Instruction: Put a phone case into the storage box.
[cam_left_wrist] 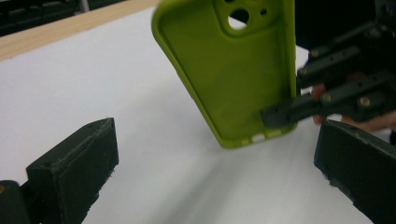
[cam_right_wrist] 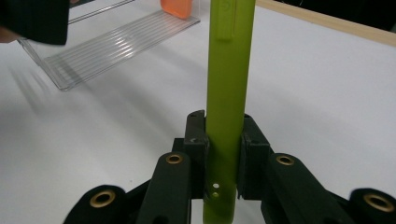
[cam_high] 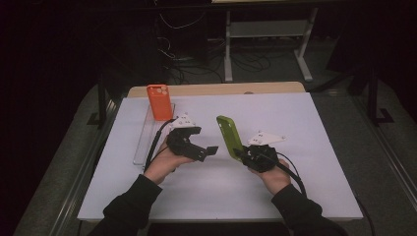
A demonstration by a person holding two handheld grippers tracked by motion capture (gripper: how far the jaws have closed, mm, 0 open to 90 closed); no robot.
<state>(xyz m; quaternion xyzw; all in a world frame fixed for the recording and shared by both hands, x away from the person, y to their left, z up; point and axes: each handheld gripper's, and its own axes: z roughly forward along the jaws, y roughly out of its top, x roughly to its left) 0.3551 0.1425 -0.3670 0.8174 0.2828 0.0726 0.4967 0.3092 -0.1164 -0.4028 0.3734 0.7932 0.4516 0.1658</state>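
A lime-green phone case (cam_high: 229, 136) is held tilted above the white table (cam_high: 305, 187), hollow side toward my left gripper (cam_high: 206, 151). My right gripper (cam_high: 244, 155) is shut on the case's lower end. In the right gripper view the pads (cam_right_wrist: 196, 149) clamp the green case (cam_right_wrist: 231, 70) edge-on. My left gripper (cam_left_wrist: 215, 177) is open with nothing between its jaws. It faces the green case (cam_left_wrist: 233, 70) from a short way off, with the right gripper (cam_left_wrist: 345, 88) behind the case's bottom corner.
An orange phone case (cam_high: 160, 101) stands upright at the far end of a clear plastic rack (cam_high: 145, 135) on the table's left side. The rack (cam_right_wrist: 112, 46) and orange case (cam_right_wrist: 176, 7) lie beyond the green case in the right gripper view. A wooden strip (cam_high: 221, 89) borders the far edge.
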